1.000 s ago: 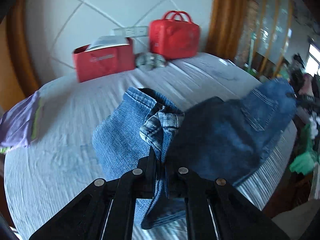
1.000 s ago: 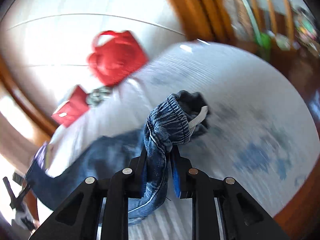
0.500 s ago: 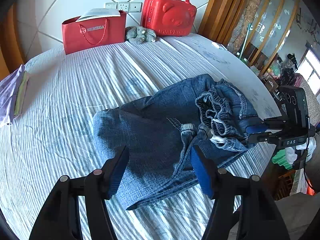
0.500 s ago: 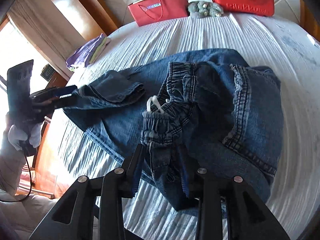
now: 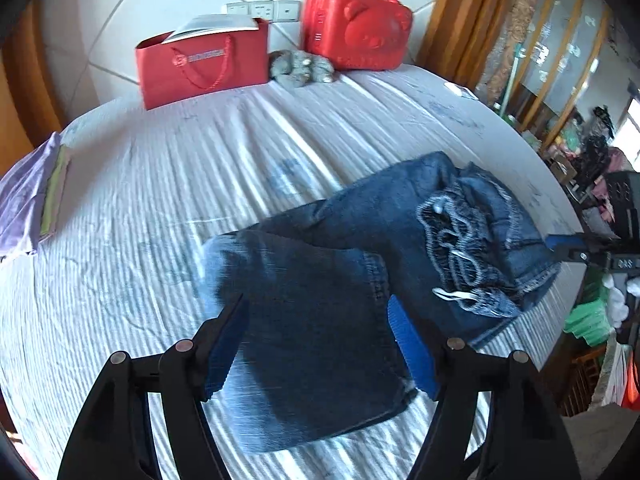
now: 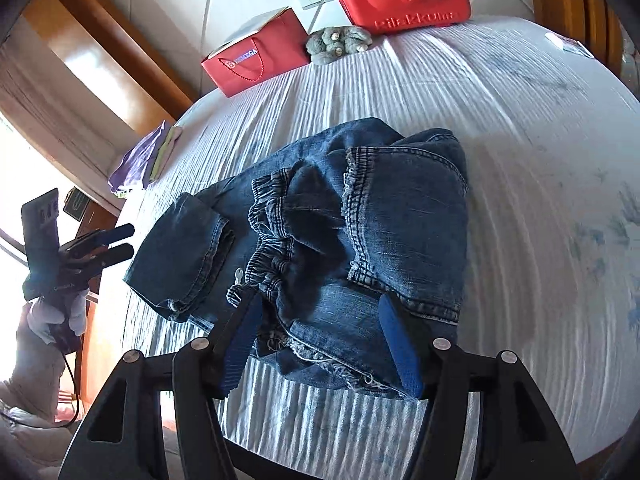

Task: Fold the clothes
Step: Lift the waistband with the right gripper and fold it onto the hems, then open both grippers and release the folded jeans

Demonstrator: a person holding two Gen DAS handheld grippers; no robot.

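Observation:
A pair of blue jeans (image 5: 340, 280) lies bunched and partly folded on the striped bed sheet (image 5: 160, 200). My left gripper (image 5: 316, 312) is open and empty, just above the leg end of the jeans. My right gripper (image 6: 316, 312) is open and empty, over the waistband side of the jeans (image 6: 360, 232). The elastic waistband (image 6: 272, 240) with a white drawstring lies crumpled in the middle. The right gripper shows at the right edge of the left wrist view (image 5: 576, 246); the left gripper shows at the left of the right wrist view (image 6: 108, 244).
A red paper bag (image 5: 200, 64), a grey plush toy (image 5: 302, 68) and a red bear suitcase (image 5: 356, 28) stand at the head of the bed by the wall. A purple folded cloth (image 5: 28, 200) lies at the left edge. Wooden furniture and clutter stand to the right.
Both grippers have let go of the jeans and opened. The jeans dropped from being held up to lying on the bed. Both grippers have pulled back a little.

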